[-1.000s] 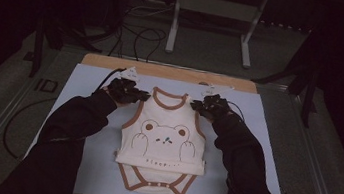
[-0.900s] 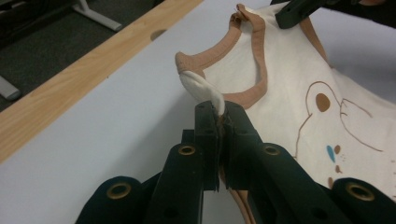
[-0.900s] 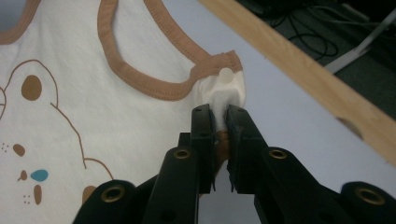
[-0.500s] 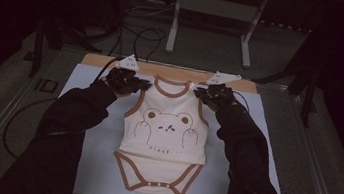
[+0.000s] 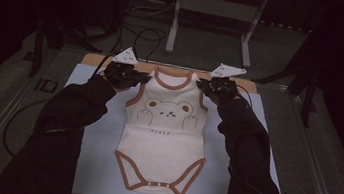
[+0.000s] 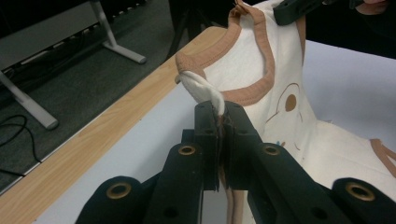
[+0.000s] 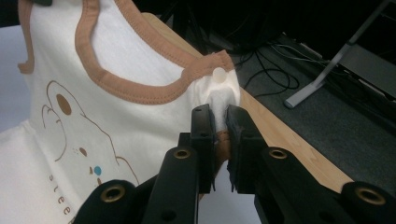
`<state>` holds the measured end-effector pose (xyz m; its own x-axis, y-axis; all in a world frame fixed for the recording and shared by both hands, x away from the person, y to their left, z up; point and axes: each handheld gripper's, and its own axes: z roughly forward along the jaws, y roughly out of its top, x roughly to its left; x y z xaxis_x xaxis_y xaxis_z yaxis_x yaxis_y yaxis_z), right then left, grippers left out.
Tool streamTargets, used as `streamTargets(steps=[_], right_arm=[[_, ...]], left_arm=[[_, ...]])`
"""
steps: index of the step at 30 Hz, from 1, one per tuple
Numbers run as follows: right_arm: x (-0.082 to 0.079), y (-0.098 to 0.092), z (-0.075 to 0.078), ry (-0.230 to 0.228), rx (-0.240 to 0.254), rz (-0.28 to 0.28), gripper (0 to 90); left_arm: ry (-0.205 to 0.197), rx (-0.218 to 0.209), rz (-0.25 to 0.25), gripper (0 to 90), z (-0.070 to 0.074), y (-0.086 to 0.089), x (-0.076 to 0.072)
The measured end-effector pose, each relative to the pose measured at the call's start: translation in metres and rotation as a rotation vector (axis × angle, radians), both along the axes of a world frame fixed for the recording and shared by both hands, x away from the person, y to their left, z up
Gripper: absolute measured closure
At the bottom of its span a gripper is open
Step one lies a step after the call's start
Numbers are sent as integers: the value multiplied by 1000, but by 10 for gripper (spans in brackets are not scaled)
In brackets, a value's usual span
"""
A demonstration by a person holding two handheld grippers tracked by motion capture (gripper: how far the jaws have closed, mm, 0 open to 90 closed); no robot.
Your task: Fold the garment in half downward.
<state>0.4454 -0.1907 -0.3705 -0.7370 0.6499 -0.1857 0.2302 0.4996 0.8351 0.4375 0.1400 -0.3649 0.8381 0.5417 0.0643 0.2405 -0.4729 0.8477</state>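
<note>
high view shows bodysuit [image 5: 163, 141] whole; gripper views show pinched shoulders.

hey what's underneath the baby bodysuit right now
The bodysuit lies on a pale blue mat over a wooden table. Both shoulders are pinched by the left gripper and right gripper. Whatever lies beneath the cloth is covered.

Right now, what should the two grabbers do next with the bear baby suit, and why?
Probably lift a bit more, both together. The left gripper and right gripper each pinch one shoulder of the bodysuit, but its snap end seems to lie on the blue mat, so it isn't hanging free yet.
</note>
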Motion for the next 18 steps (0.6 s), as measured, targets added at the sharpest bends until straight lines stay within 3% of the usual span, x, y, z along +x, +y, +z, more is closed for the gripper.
streamTargets(steps=[6,14,18], right_arm=[[-6,-1,-6,9,18,5,824],[-18,-1,-12,5,0,22,824],[-26,-4,-13,1,22,34,824]], left_arm=[[4,8,-7,873,-4,1,-3],[13,10,-20,873,-10,1,-10],[14,4,-27,873,-11,2,-16]])
